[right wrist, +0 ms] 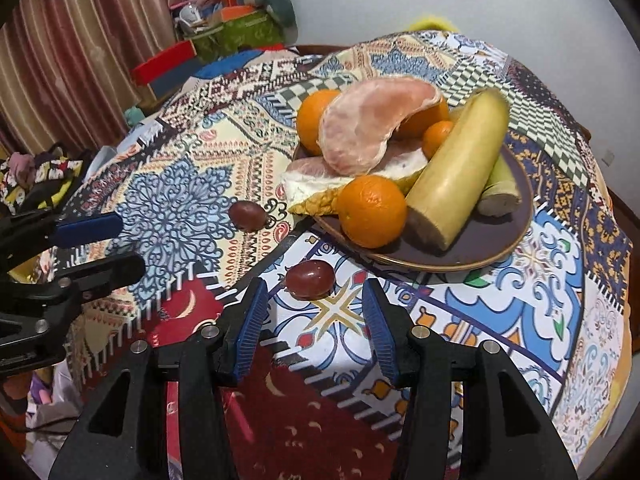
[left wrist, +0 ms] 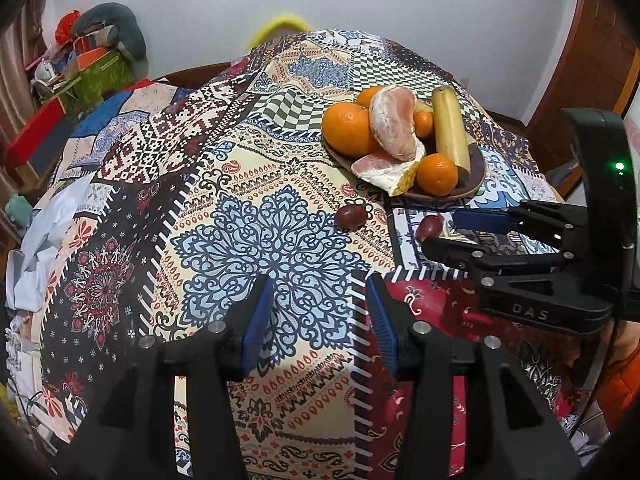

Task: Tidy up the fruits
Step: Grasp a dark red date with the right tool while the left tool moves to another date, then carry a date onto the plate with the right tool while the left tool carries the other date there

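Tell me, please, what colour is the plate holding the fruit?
The plate is dark brown with a lighter rim, clearest in the right wrist view.

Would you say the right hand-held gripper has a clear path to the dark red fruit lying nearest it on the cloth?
Probably yes: the right hand-held gripper is open, and the dark red fruit lies on the tablecloth just ahead of its fingertips, short of the plate, with nothing between.

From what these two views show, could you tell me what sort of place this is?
Probably a lived-in room at home: a table under a patchwork tablecloth, a plate of fruit, striped curtains and a pile of household clutter by the wall.
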`<state>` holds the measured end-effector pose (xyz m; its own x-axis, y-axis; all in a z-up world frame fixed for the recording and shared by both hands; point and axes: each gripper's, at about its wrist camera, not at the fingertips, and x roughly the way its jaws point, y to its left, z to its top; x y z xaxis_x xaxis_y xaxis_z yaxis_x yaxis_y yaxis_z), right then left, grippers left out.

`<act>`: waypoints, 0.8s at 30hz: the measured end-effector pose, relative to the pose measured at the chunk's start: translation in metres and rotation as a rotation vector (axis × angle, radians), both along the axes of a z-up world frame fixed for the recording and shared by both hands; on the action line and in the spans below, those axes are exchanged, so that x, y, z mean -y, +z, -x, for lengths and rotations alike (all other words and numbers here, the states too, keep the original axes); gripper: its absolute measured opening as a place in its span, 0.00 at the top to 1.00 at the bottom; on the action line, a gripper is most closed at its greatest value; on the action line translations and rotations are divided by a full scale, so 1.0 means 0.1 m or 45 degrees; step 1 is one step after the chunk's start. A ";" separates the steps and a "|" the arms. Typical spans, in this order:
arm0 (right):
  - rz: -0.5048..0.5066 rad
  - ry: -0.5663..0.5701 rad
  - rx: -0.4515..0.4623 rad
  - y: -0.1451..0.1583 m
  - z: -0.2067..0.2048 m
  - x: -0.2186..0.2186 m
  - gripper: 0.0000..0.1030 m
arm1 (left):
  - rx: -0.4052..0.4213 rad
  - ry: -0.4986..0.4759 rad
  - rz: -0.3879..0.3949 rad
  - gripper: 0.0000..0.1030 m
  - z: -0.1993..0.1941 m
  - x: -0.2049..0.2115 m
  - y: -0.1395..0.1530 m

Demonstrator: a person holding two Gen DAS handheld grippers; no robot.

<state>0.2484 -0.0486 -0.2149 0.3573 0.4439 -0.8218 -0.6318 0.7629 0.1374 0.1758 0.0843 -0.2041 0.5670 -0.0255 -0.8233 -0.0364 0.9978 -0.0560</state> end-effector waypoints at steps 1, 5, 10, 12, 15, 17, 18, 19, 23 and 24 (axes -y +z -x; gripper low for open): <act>-0.003 0.000 -0.008 -0.01 -0.01 0.00 0.59 | -0.002 0.000 0.000 0.54 -0.01 0.00 -0.01; -0.003 0.014 -0.008 -0.03 -0.04 -0.03 0.61 | -0.022 0.002 0.009 0.54 -0.05 -0.01 -0.06; -0.001 0.046 -0.002 -0.04 -0.04 -0.06 0.74 | -0.033 0.004 0.018 0.54 -0.11 0.00 -0.10; 0.000 0.049 0.005 -0.03 -0.02 -0.05 0.74 | -0.040 0.004 0.024 0.54 -0.15 0.01 -0.12; -0.016 0.042 0.020 0.01 0.01 0.02 0.74 | -0.047 0.000 0.035 0.54 -0.21 0.04 -0.13; -0.035 0.029 0.027 0.04 0.02 0.09 0.74 | -0.051 -0.003 0.036 0.54 -0.26 0.06 -0.14; -0.043 0.020 0.031 0.06 0.03 0.13 0.74 | -0.053 -0.005 0.036 0.54 -0.29 0.08 -0.15; -0.056 0.006 0.039 0.09 0.03 0.19 0.74 | -0.054 -0.007 0.036 0.54 -0.32 0.09 -0.15; -0.083 -0.044 0.067 0.18 0.01 0.39 0.74 | -0.059 -0.022 0.026 0.54 -0.43 0.16 -0.18; -0.088 -0.057 0.075 0.20 0.01 0.43 0.74 | -0.063 -0.026 0.024 0.54 -0.46 0.17 -0.19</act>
<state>0.2477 -0.0912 -0.1953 0.4246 0.4812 -0.7669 -0.6060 0.7804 0.1542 0.2218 0.0671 -0.2232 0.5248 -0.0521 -0.8496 -0.0195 0.9971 -0.0732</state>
